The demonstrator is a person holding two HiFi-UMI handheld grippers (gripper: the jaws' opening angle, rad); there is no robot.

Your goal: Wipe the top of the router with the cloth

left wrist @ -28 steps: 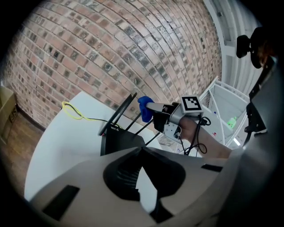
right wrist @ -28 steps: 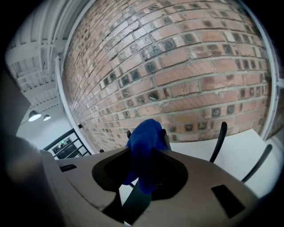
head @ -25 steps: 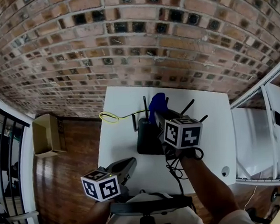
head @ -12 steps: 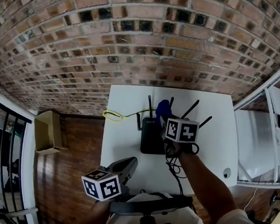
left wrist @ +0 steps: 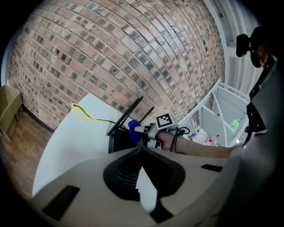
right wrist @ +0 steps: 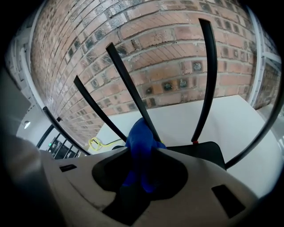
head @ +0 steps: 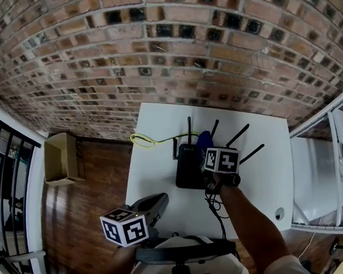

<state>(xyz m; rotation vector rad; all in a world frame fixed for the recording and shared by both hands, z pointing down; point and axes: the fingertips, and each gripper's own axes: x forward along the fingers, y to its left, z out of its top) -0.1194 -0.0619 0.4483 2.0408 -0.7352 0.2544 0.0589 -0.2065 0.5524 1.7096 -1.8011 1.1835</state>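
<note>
The right tongs (head: 203, 150), in the head view, are clamped on the blue cloth (head: 204, 139) at the far right part of the black router (head: 188, 168), which lies on the white desk (head: 153, 164). The left tongs (head: 157, 202) hang at the desk's near edge, well apart from the router.

Left gripper view: the tips meet, with nothing between them.

Right gripper view: the cloth is bunched between the jaws, among the router's antennas (right wrist: 132, 91).

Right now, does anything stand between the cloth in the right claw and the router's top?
Nothing lies on the router's top. The right claw holds the blue cloth over it, among the upright antennas; one rises right in front of the cloth.
</note>
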